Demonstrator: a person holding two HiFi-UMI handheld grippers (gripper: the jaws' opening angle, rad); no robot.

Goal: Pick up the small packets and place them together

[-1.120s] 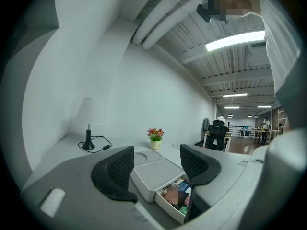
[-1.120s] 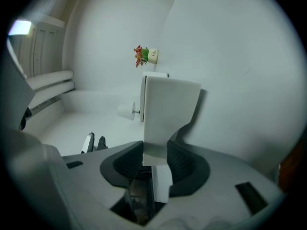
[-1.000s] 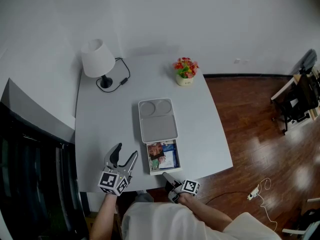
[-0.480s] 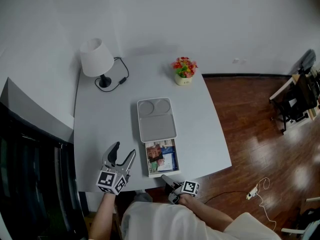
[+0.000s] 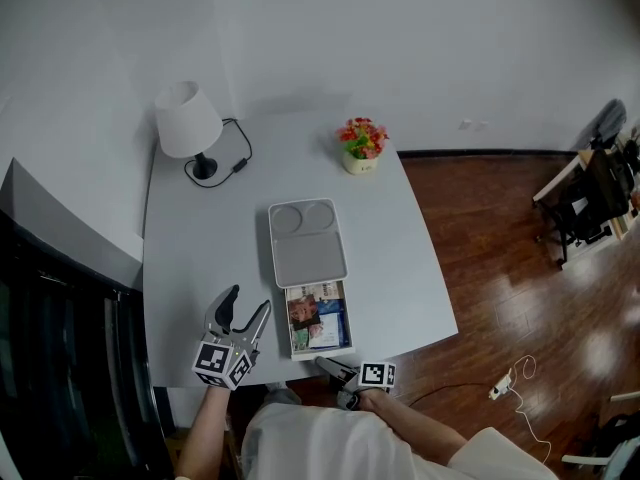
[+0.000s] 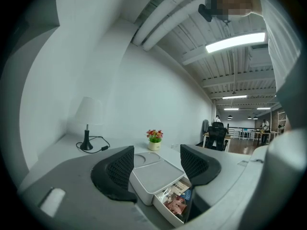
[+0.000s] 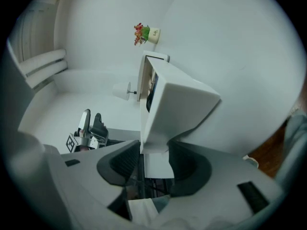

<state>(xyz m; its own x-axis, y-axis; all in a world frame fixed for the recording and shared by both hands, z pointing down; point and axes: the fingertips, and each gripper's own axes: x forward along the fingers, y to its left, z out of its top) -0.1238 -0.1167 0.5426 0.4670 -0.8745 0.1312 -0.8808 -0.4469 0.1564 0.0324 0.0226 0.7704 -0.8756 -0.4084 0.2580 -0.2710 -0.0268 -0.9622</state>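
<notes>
Right gripper [image 5: 324,362], jaws just opening, seemingly releases the drawer [image 5: 289,330] at the tabletop's [image 5: 200,238] near edge, exposing packets [image 5: 316,322]; left gripper [image 5: 248,303] waits spread.

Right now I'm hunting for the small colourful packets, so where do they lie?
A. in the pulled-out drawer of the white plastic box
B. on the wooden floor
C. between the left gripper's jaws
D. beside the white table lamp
A: the small colourful packets lie inside the pulled-out drawer at the near end of the white plastic box.
</notes>
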